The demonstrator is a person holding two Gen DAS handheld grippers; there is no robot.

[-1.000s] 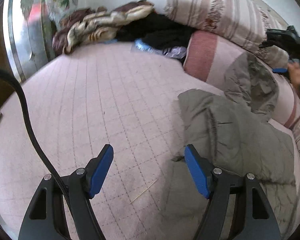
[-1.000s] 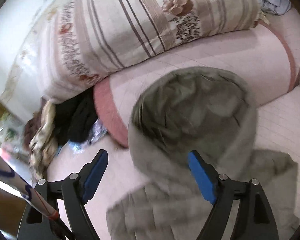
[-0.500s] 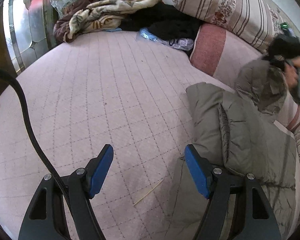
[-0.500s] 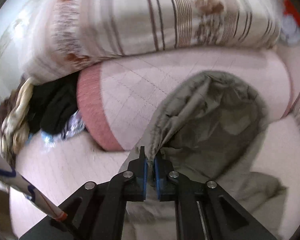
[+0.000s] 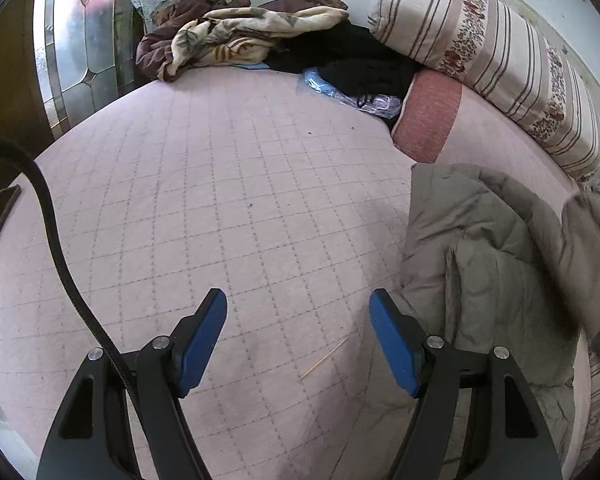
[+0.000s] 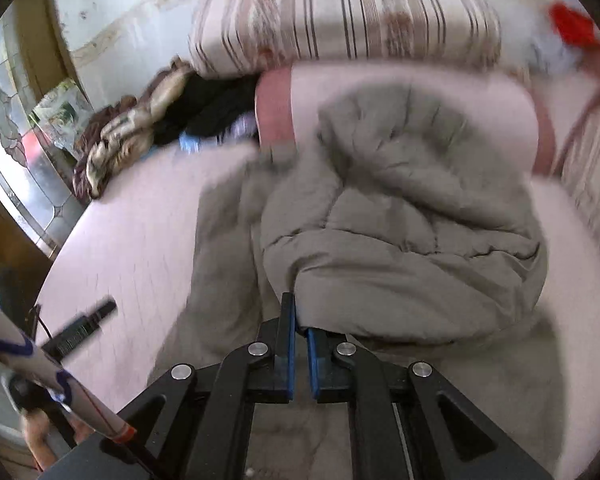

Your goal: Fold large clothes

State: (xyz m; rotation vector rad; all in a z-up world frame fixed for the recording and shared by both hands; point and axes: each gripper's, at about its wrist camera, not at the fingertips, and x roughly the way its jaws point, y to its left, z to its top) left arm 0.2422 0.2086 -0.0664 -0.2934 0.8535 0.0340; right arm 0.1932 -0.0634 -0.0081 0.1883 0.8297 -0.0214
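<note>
A large grey-olive padded jacket lies on the pink quilted bed, at the right of the left wrist view. In the right wrist view the jacket is bunched and folded over itself, blurred by motion. My right gripper is shut on an edge of the jacket, which comes up between the blue pads. My left gripper hovers open over bare bedcover just left of the jacket's edge, with nothing between its fingers. A thin wooden stick lies on the cover between them.
A striped floral bolster and a pink pillow line the far side. A heap of blankets and dark clothes sits at the back, beside a stained-glass pane. The left gripper's handle and a hand show in the right wrist view.
My right gripper has closed on the jacket's hood edge and swept it across, folding the hood part over the jacket's body. The left gripper drifted a little and stayed open.
</note>
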